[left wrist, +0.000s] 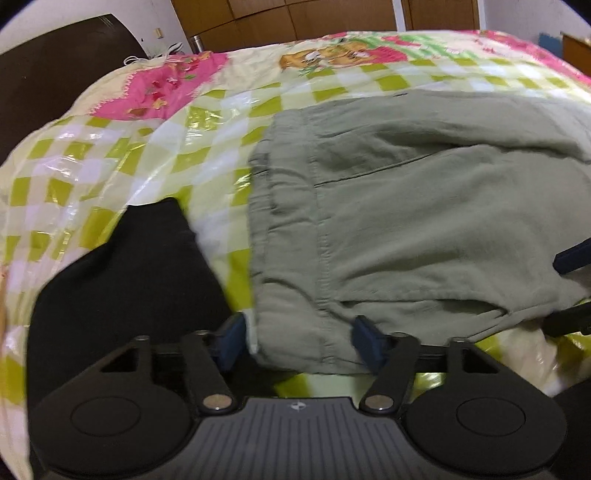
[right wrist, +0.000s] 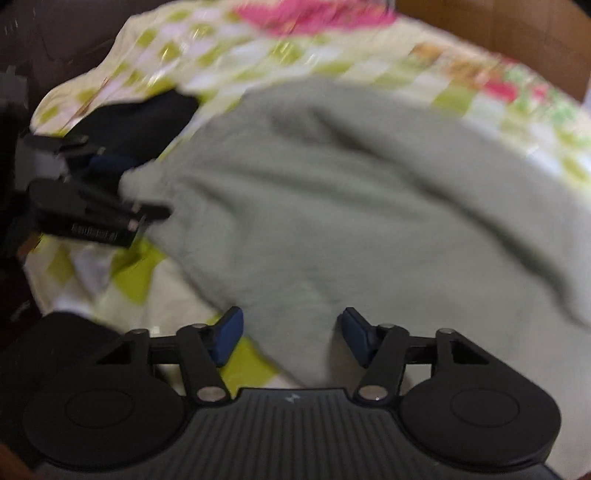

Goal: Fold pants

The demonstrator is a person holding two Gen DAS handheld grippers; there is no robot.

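Sage-green pants point(left wrist: 424, 206) lie folded over on a checkered bed cover, waistband edge to the left. My left gripper point(left wrist: 299, 341) is open, its blue pads on either side of the near folded edge of the pants. In the blurred right wrist view the pants point(right wrist: 351, 192) fill the middle. My right gripper point(right wrist: 291, 334) is open, with a corner of the cloth between its pads. The left gripper point(right wrist: 122, 184) shows at the left of that view, at the pants' edge. The right gripper's fingertips point(left wrist: 569, 258) show at the right edge of the left wrist view.
A black garment point(left wrist: 129, 280) lies on the bed left of the pants; it also shows in the right wrist view point(right wrist: 136, 114). The green-checked, pink-patterned bed cover point(left wrist: 147, 147) spreads all around. A dark headboard point(left wrist: 55, 62) and wooden cabinets point(left wrist: 314, 18) stand behind.
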